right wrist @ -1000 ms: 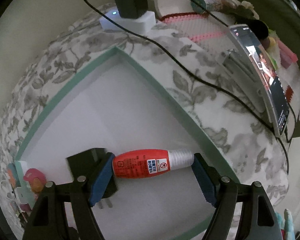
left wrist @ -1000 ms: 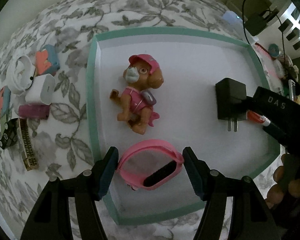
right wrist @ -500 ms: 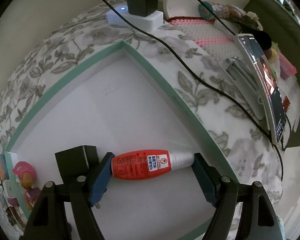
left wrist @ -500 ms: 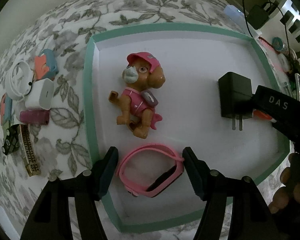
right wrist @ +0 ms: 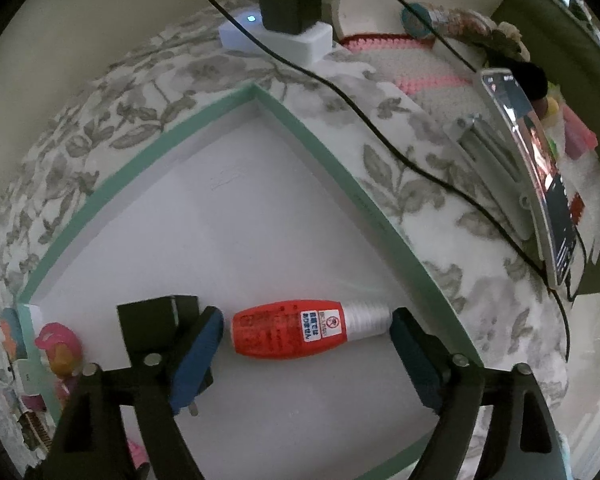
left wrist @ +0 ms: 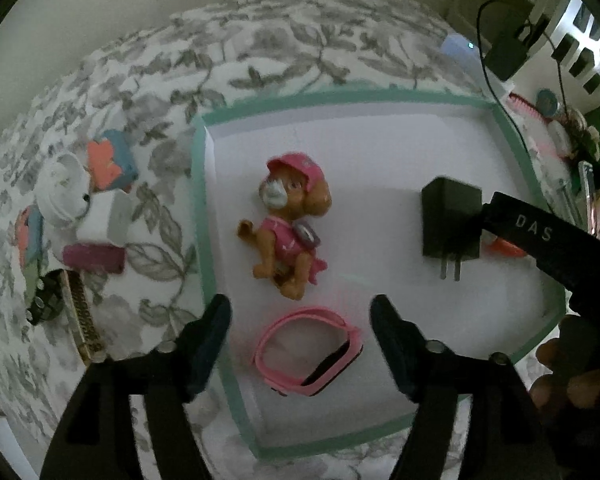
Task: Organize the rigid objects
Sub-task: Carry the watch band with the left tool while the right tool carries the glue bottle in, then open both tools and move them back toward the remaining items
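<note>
We're over the shallow tray (left wrist: 199,216), white floor with a mint-green rim, sitting on a grey floral cloth (left wrist: 260,52). Left gripper (left wrist: 300,322): jaws have just been opening, now apart with the pink watch (left wrist: 309,350) lying on the tray floor between them, clear gaps on both sides, pads not touching it. Right gripper (right wrist: 305,332): jaws have also just been opening, the red bottle (right wrist: 290,328) lies sideways on the tray floor between them, a gap at the red end, the clear cap end just beside the right pad; contact there we can't tell. Also in the tray: the dog figure (left wrist: 290,220) near the middle and the black charger (left wrist: 451,222), prongs toward us. Outside the tray's left rim on the cloth: a white charger (left wrist: 106,220), a coiled white cable (left wrist: 62,192) and a few small items, too blurred to name.
</note>
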`<state>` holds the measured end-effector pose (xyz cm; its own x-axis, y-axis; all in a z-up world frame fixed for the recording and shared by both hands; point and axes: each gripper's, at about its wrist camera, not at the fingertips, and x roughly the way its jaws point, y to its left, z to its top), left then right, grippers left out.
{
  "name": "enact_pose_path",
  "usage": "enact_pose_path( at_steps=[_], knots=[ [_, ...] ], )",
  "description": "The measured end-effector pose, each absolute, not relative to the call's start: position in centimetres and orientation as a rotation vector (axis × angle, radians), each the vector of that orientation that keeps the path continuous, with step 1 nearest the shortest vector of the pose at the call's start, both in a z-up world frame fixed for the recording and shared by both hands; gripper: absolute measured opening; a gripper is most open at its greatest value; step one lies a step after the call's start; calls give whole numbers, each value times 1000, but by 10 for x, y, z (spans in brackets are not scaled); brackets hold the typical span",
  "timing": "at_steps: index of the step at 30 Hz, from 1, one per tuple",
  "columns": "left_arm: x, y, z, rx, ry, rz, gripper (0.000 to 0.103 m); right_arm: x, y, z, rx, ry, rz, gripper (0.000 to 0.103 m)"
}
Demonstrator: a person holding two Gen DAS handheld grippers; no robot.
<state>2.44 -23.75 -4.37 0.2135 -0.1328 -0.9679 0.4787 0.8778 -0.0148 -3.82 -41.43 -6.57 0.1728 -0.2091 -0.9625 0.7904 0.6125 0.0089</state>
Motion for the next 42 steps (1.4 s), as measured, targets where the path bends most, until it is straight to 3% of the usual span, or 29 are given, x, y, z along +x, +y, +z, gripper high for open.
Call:
enact_pose_path(
  at_steps=[4,5,6,8,16,25,35,42],
  knots=[
    [31,-227,-32,294,1253,-413,78,-36,-411,-48,568,1135,-771,102],
    [33,-223,-28,286,1239,-398,81,-36,-410,-44,563,1120,-770,103],
    [35,-217,-28,279,1231,-387,91,-36,-409,-41,558,1102,-767,103],
    [40,-211,-22,260,1215,-371,95,-36,-407,-35,557,1076,-756,103],
    [66,-170,-3,155,1135,-288,96,-32,-392,-19,517,1016,-719,103],
    [102,-73,24,6,1047,-66,98,-5,-333,-17,429,1030,-539,103],
    [121,43,17,-169,1100,151,98,23,-269,-18,361,1062,-366,103],
    [125,67,1,-214,1152,166,98,49,-219,-21,284,1089,-240,103]
  ],
)
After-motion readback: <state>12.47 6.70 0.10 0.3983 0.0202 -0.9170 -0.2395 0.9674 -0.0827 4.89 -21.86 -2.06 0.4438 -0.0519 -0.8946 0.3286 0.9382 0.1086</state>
